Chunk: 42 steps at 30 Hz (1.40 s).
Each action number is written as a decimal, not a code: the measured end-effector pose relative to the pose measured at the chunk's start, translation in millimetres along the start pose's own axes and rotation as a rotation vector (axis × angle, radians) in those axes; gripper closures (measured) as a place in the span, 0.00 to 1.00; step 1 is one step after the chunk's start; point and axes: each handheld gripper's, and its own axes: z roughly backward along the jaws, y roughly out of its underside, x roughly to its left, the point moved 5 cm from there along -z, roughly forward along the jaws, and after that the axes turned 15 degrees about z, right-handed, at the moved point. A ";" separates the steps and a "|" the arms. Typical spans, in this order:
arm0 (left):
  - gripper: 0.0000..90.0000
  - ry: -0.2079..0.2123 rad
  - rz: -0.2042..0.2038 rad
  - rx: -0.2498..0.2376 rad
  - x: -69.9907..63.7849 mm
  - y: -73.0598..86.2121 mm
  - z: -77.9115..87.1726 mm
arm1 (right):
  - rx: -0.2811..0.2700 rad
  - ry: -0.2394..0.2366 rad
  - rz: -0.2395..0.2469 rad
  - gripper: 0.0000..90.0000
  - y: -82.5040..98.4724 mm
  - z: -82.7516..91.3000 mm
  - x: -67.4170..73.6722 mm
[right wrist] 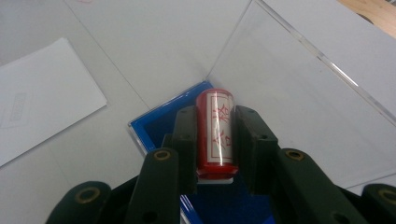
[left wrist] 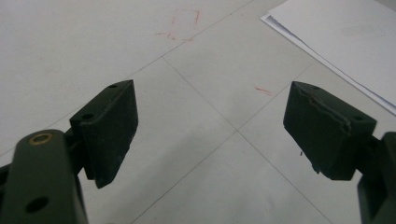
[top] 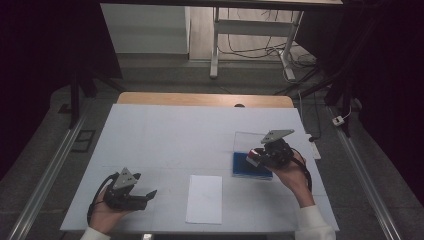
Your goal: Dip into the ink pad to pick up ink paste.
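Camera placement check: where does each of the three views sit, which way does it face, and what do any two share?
High view: above the person's side, looking forward and down on the white table; both forearms, left gripper and right gripper show.
Left gripper view: rides the left gripper, looking along its open jaws at bare tabletop.
Right gripper view: rides the right gripper, jaws shut on a red cylindrical stamp over a blue ink pad in a clear hinged case.
Shared: the white paper sheet lies in all three.
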 end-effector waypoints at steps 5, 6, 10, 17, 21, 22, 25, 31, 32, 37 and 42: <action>0.20 0.002 -0.001 0.002 0.1 0.3 0.1 | 0.015 -0.001 0.006 0.78 1.3 -5.0 1.2; 0.20 0.001 -0.002 0.001 0.1 0.3 0.1 | 0.022 -0.003 -0.001 0.77 1.8 -6.1 2.0; 0.20 0.002 -0.003 0.006 0.1 0.7 -0.4 | 0.036 -0.004 -0.002 0.77 3.9 -9.9 2.2; 0.20 0.009 0.003 0.003 0.2 0.4 0.4 | 0.046 0.005 -0.005 0.77 7.4 -13.5 0.5; 0.20 0.007 0.001 0.004 0.6 0.3 0.3 | 0.062 0.002 -0.006 0.77 9.9 -17.3 0.9; 0.20 0.007 0.001 0.004 0.6 0.4 0.2 | 0.066 0.002 0.003 0.77 10.5 -18.2 0.5; 0.20 0.007 0.002 0.005 0.7 0.5 0.2 | 0.072 0.004 0.006 0.78 11.8 -20.5 0.5; 0.20 0.007 0.001 0.008 0.8 0.8 0.3 | 0.077 0.004 0.003 0.77 12.4 -21.1 0.7; 0.20 0.007 0.001 0.008 0.9 0.8 0.3 | 0.078 0.003 0.004 0.77 12.5 -21.4 0.7; 0.20 0.005 0.000 0.012 1.4 1.2 -0.1 | 0.083 0.002 0.002 0.77 13.0 -23.1 1.4; 0.20 0.007 -0.002 0.014 1.0 1.4 -0.4 | 0.086 0.003 0.001 0.78 13.5 -23.3 1.1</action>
